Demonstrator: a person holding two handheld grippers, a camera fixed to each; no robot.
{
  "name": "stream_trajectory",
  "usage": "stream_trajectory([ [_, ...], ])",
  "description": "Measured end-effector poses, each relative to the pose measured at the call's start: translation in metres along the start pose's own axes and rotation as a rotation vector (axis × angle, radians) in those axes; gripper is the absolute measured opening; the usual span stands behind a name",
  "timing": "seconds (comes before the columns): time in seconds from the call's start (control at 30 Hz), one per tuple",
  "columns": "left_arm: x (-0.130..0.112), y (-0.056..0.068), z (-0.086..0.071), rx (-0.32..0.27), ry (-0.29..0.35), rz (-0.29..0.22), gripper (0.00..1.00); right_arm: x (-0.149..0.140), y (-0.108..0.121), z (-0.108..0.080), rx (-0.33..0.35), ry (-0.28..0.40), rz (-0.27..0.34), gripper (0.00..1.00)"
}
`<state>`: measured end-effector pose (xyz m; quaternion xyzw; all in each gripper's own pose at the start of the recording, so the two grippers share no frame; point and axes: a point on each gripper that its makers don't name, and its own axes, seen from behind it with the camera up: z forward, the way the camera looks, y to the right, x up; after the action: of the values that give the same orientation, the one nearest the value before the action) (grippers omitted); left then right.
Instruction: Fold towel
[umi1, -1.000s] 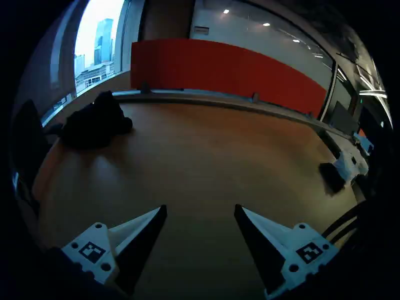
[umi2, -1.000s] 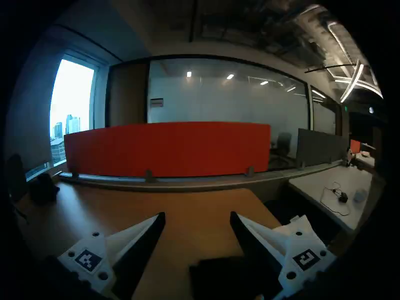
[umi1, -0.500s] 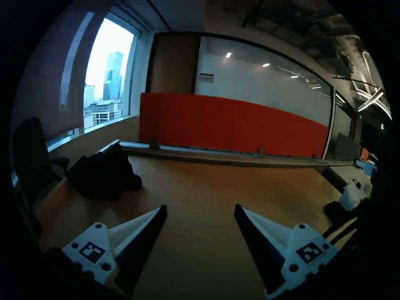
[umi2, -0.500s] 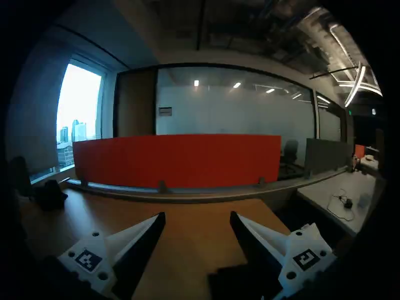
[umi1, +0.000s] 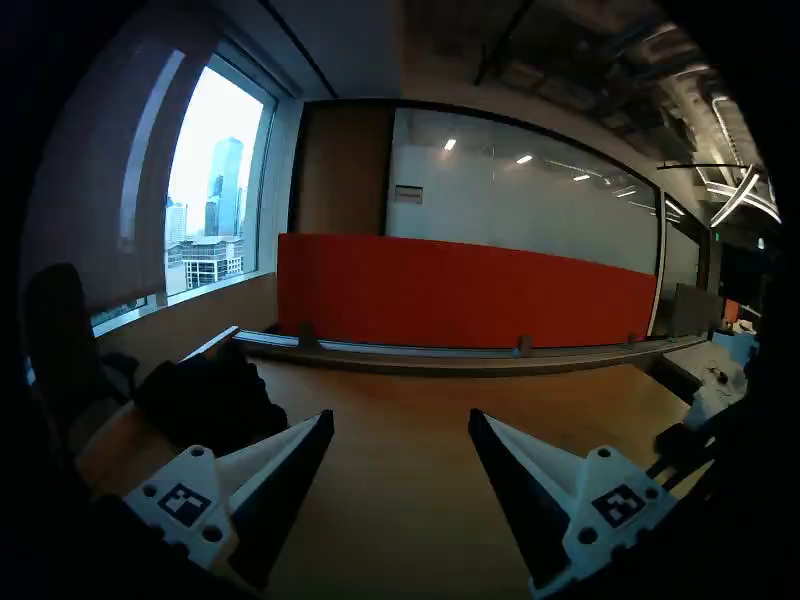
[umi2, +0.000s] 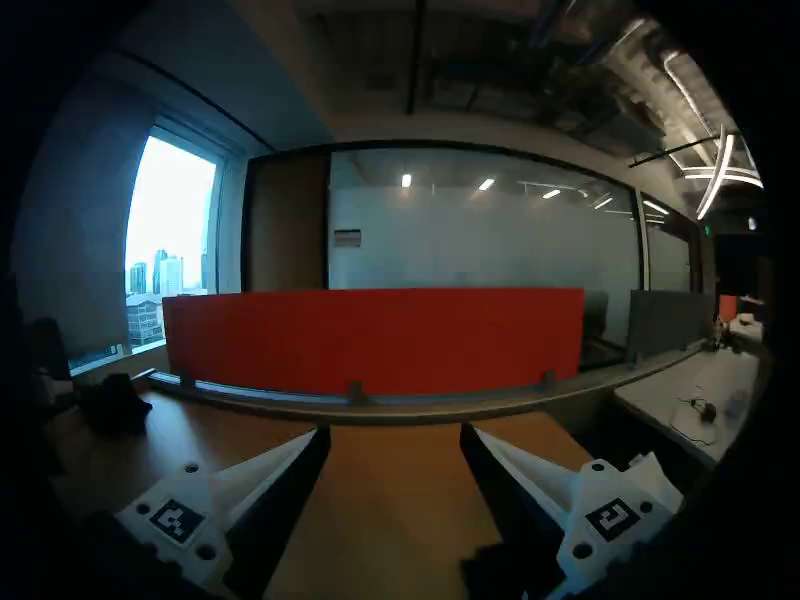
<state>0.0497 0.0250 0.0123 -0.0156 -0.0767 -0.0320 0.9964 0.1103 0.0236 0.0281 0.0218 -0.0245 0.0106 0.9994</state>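
**Wooden bench (umi1: 400, 400) in an office, nothing gripped**

A city window (umi1: 205, 230) is seen at the left. A dark crumpled heap (umi1: 205, 395) is laid near the bench's left edge; whether it is the towel cannot be told. A red partition (umi1: 460, 295) is set along the far edge, with a glass wall (umi1: 520, 215) behind it. The left claw (umi1: 400, 440) is spread wide and nothing is gripped. The right claw (umi2: 395, 450) is likewise spread and empty; a dark shape (umi2: 500, 575) is glimpsed beside its right finger, too dim to be identified.
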Motion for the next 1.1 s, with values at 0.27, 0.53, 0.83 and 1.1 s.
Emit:
stream_trajectory([
  [0.27,0.015,0.001,0.006,-0.002,0.053,0.007,1.00,0.009,-0.027,0.003,0.009,0.028,0.017,1.00],
  [0.53,0.026,-0.004,0.008,0.002,0.096,0.004,1.00,0.010,-0.034,0.004,0.008,0.022,0.024,1.00],
  [0.83,0.024,-0.009,0.009,0.018,0.132,0.009,1.00,0.018,-0.045,0.000,0.017,0.020,0.027,1.00],
  [1.1,0.002,-0.012,0.011,0.027,0.155,0.086,1.00,0.020,-0.053,-0.007,0.008,0.024,0.025,1.00],
])
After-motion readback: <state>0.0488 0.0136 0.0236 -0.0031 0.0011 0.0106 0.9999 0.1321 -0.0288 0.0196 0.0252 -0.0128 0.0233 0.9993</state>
